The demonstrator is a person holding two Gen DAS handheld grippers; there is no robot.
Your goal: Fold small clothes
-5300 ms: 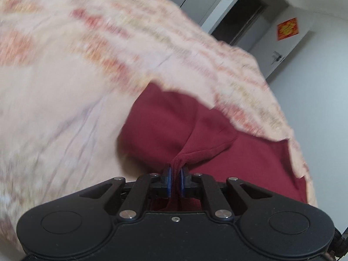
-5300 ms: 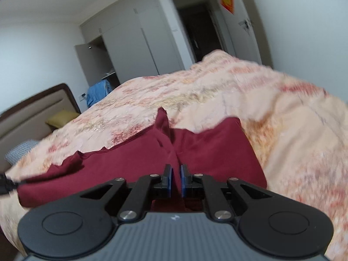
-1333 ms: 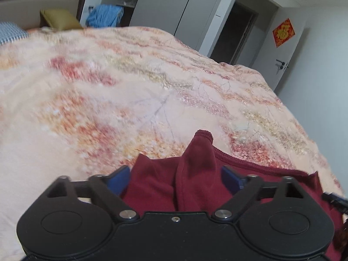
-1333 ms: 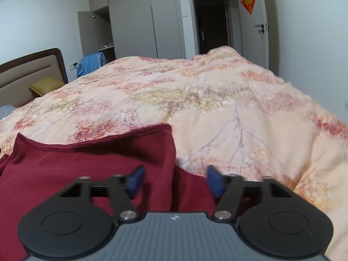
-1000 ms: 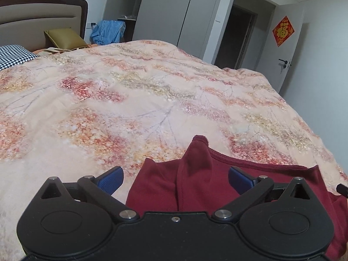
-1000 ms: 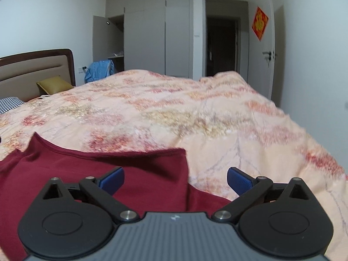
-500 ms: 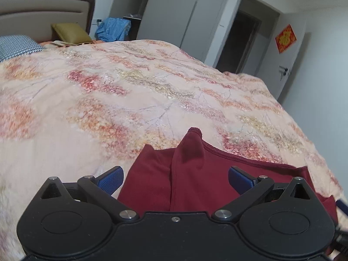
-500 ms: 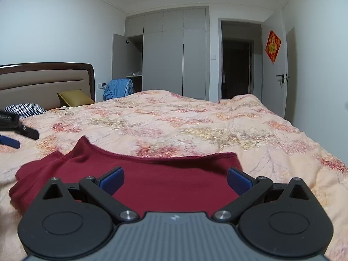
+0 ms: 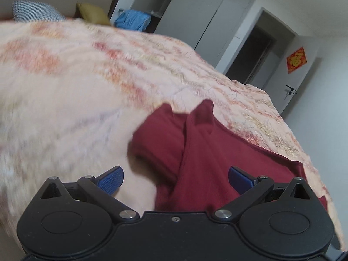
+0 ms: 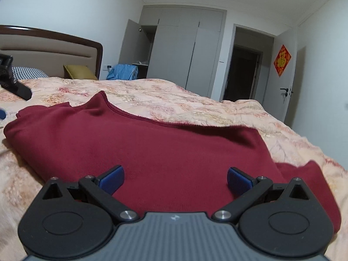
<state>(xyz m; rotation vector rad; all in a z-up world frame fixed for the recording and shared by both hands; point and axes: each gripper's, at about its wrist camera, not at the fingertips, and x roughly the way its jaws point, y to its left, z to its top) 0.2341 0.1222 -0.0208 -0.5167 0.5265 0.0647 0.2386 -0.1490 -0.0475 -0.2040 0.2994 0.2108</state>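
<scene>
My left gripper (image 9: 175, 179) and right gripper (image 10: 175, 179) both hover with jaws spread wide, holding nothing. The maroon garment (image 10: 152, 152) lies part-folded on the bed (image 10: 217, 111). I should probably pinch its left edge, blurred here, cleanly and fold evenly.

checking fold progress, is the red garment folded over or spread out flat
Folded at least once: the dark red garment lies on the floral bedspread with an upper layer over a lower one; neither open gripper holds it.
</scene>
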